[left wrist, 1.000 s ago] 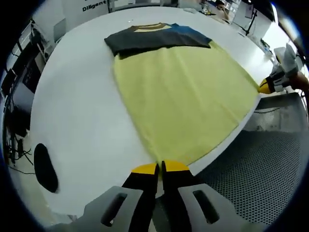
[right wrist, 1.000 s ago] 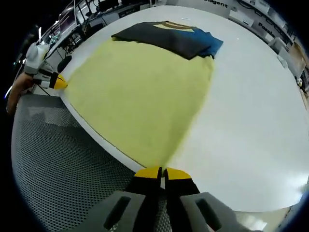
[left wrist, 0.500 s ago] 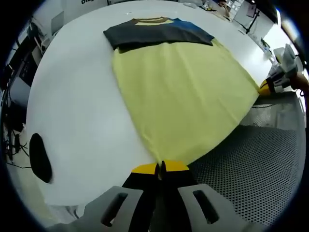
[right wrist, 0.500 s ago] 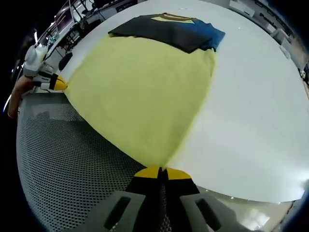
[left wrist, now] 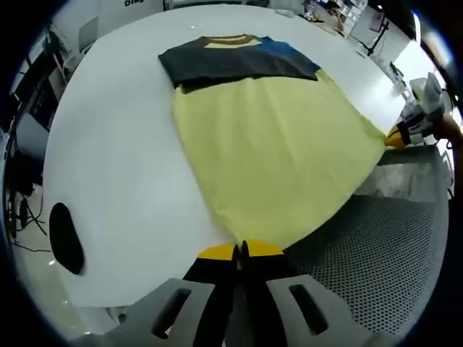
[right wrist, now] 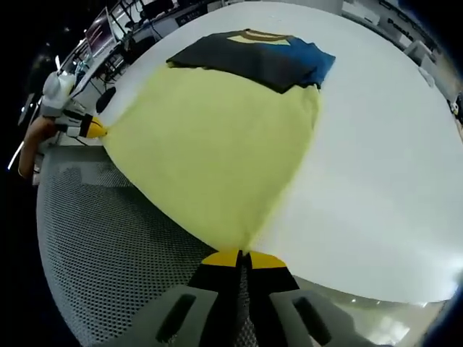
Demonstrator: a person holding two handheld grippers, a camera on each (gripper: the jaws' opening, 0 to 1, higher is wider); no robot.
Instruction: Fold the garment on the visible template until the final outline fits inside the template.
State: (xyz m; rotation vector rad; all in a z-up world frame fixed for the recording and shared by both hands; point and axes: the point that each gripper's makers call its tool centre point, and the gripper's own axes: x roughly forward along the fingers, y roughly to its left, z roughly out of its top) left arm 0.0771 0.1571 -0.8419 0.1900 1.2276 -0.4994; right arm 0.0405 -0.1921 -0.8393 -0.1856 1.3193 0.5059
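Now both tongs are closed tight on the hem of the garment (left wrist: 271, 155), one at each bottom corner. Seen from the left gripper view, the left gripper (left wrist: 240, 251) has its yellow-tipped jaws pressed together with the near corner of the yellow cloth pinched between them, right at the edge of the white table (left wrist: 116, 152). Off to the right of that view the right gripper (left wrist: 396, 135) holds the other hem corner, with a bit of the person's hand behind it.

From the right gripper view, the right gripper's own jaws are likewise pressed shut on a yellow corner just past the table edge, and the left gripper shows small at the far left of that view, gripping the opposite corner.

The garment lies spread on the table with its yellow body stretched between the two tongs, the hem drawn to the table's rim and hanging slightly over it. Its upper part is dark grey with a blue sleeve (right wrist: 312, 56) and a brown-striped collar (left wrist: 226, 40), lying flat farther in on the table. Below the table edge lies a grey perforated floor mat (right wrist: 108, 238). A black oval object (left wrist: 66, 238) sits on the table surface at the left of the left gripper view, well apart from the garment. Desks and equipment stand in the background beyond the table
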